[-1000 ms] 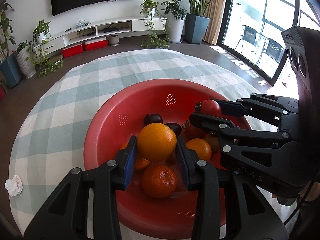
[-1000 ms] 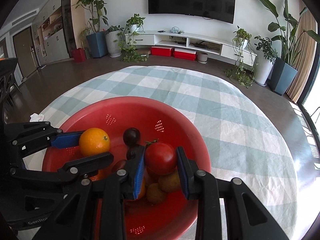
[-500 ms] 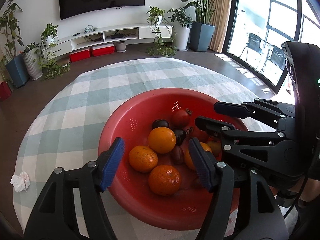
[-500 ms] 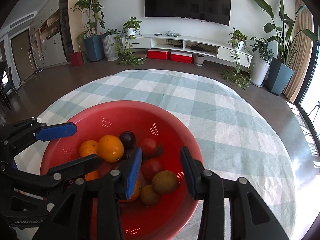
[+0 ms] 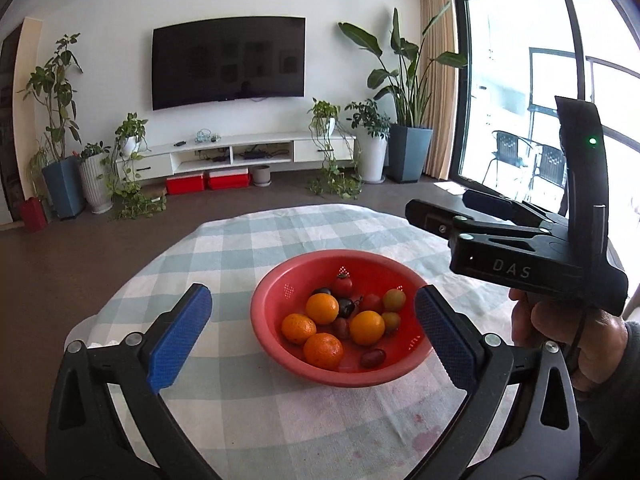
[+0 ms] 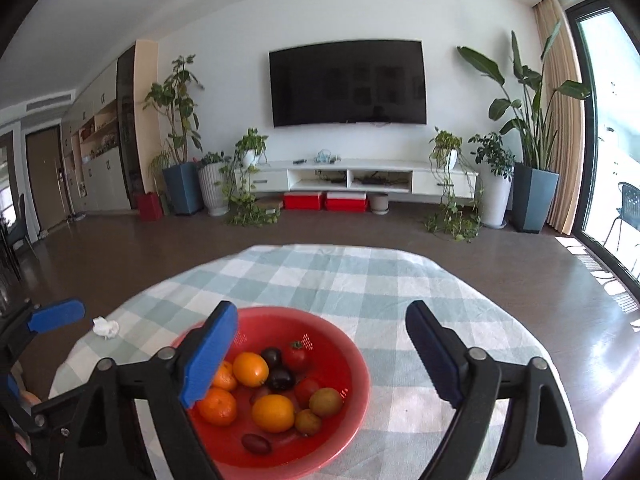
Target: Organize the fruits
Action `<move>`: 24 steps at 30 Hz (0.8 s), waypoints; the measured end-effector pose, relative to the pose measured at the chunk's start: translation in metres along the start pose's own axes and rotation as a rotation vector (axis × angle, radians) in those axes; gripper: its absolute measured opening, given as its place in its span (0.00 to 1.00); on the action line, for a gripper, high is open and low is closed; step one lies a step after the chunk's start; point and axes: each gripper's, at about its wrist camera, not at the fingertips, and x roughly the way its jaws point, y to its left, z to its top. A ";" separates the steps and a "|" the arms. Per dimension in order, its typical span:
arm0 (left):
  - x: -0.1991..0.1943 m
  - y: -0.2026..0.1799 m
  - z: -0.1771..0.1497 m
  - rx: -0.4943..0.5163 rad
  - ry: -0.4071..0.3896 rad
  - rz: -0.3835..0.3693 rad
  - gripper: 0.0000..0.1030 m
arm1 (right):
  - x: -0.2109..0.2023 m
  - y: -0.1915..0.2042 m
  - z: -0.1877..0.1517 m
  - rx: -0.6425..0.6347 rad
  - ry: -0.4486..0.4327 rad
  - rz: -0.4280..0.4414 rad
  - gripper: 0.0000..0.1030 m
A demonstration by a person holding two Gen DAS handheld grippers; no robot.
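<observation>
A red colander bowl [image 5: 404,280] [image 6: 340,340] stands on the checked tablecloth. In it lie several oranges [image 5: 322,308] [image 6: 250,368], red tomatoes [image 5: 342,285] [image 6: 296,356], dark plums [image 5: 346,307] and brownish fruits [image 6: 326,402]. My left gripper [image 5: 312,291] hovers above and short of the bowl; its jaws are opening wide, with nothing between them. My right gripper [image 6: 321,308] is likewise raised, jaws opening and empty. In the left wrist view it hangs at the bowl's right [image 5: 440,204].
A person's hand [image 5: 560,332] holds the right gripper's handle. A crumpled tissue [image 6: 106,327] lies near the round table's left edge. Reddish stains [image 5: 420,436] mark the cloth in front of the bowl. A TV, a shelf and potted plants line the far wall.
The left gripper let go of an orange and the right a tomato. Both fruits now lie in the bowl. Both grippers opened wide and drew back and up.
</observation>
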 end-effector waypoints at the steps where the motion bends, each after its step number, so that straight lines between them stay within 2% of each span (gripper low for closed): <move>1: -0.012 -0.002 0.000 -0.014 -0.023 0.011 1.00 | -0.017 0.002 0.000 0.006 -0.054 -0.007 0.96; 2: -0.025 -0.004 0.000 -0.033 -0.046 0.034 1.00 | -0.033 0.004 -0.001 0.005 -0.109 -0.030 1.00; 4: -0.051 -0.006 -0.002 -0.077 -0.092 0.117 1.00 | -0.063 0.011 -0.006 -0.027 -0.198 -0.079 1.00; 6: -0.079 -0.009 -0.005 -0.111 -0.145 0.203 1.00 | -0.086 0.017 -0.012 -0.057 -0.235 -0.118 1.00; 9: -0.119 -0.023 -0.008 -0.060 -0.268 0.258 1.00 | -0.118 0.018 -0.018 -0.022 -0.272 -0.148 1.00; 15: -0.173 -0.041 -0.002 -0.042 -0.335 0.231 1.00 | -0.174 0.014 -0.030 0.092 -0.298 -0.193 1.00; 19: -0.205 -0.047 0.000 -0.056 -0.339 0.196 1.00 | -0.204 0.003 -0.032 0.188 -0.326 -0.170 1.00; 22: -0.229 -0.056 0.001 -0.045 -0.333 0.195 1.00 | -0.226 0.004 -0.034 0.198 -0.360 -0.183 1.00; 24: -0.244 -0.064 0.000 -0.025 -0.332 0.220 1.00 | -0.238 0.011 -0.034 0.174 -0.378 -0.191 1.00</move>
